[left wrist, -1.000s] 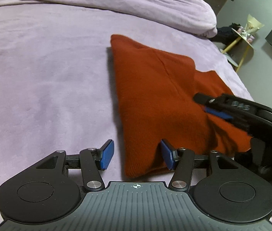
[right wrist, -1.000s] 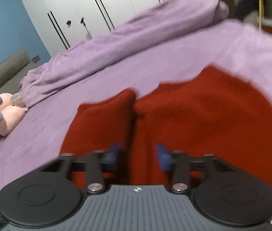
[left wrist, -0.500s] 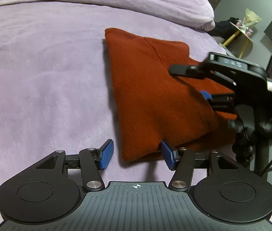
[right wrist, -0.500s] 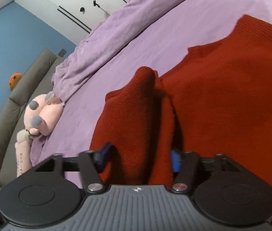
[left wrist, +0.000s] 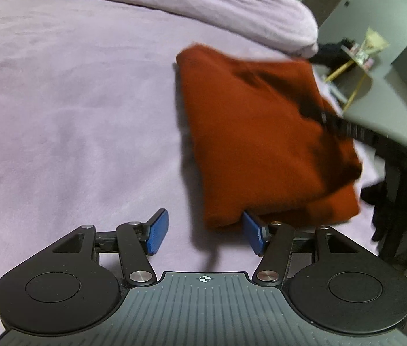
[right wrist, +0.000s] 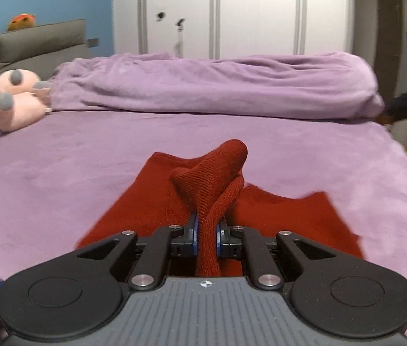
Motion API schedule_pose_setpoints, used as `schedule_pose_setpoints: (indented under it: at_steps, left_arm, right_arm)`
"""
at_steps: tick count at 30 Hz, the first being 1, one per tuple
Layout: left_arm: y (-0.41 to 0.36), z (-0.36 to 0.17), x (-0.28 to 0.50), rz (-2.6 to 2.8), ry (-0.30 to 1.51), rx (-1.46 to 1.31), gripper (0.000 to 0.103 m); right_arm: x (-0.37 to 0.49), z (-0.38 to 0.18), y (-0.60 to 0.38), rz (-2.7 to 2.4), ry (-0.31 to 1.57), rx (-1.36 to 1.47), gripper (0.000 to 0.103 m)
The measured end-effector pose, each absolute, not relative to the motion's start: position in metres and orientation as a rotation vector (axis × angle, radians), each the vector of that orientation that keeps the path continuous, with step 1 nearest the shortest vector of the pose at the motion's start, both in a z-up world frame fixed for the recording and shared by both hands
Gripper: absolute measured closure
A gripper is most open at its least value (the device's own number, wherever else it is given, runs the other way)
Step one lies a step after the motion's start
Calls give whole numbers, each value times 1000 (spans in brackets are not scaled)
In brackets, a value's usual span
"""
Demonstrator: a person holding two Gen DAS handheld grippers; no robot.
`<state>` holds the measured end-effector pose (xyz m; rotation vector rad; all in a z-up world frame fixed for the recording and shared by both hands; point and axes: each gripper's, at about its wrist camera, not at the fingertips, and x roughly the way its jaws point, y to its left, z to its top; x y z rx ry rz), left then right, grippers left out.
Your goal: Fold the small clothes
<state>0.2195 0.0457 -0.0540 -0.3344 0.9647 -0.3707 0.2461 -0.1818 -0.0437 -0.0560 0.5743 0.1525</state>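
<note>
Rust-red knit, a small sweater (right wrist: 157, 201), lay on the purple bed cover (right wrist: 59, 173), with one bunched fold of it lifted off the cover and pinched between the blue pads of the right tool (right wrist: 205, 235). Its jaws had just been closing, and they now stood nearly together, clamped on that fold, which rose in a rounded peak just beyond the fingertips while the rest of the garment spread flat to either side below. In the left wrist view the sweater (left wrist: 261, 132) appeared blurred, to the right of centre on the bed cover (left wrist: 73, 115), its near edge touching or just above the right pad of the left tool (left wrist: 203, 235). That tool's jaws stood apart with nothing between them, having eased slightly wider, bare cover showing in the gap. A dark blurred shape crossed the garment's right side, too smeared to make out. At the far side of the bed a rolled purple duvet (right wrist: 217, 86) ran across, a pink plush toy (right wrist: 13, 101) lay at the far left, and white wardrobe doors (right wrist: 232, 14) stood behind.
</note>
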Motion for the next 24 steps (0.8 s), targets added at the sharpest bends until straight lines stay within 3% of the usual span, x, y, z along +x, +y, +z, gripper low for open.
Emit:
schedule_pose_setpoints:
  at_steps: [6,9,13,14,16,18,19,20,24]
  left_arm:
    - [21,-54,239,-373,985,-317,43]
    - [15,-55,246,-374,975,-317,43]
    - [7,-69,255,-373,1012,-324,46]
    - [3,-71,255,-375,1015,-323,46]
    - [-1,-74,256,-376,1018,-314,44]
    - [-6,-74,256,-368,1022,-303,44]
    - [-7,-73,256,-364,1022,-298,44]
    - [-8,-70,253,-359,1019,-290,43]
    - [-7,-51,242,-316,965,-244,39]
  right_arm:
    - [249,-82,-213,32,687,-96,93]
    - [255,-93,-238,83,728,76,88]
    - [260,-91,-269,136,740,367,45]
    - [262,-93,-274,154,741,431,43]
    - [268,-99,-274,170,749,472,45]
    - [273,-101,-262,161,750,397,58]
    - [275,-97,-251,160,738,318,71]
    - [274,-93,-240,157,720,229,91]
    - [259,-61,-214,52,536,-119,92]
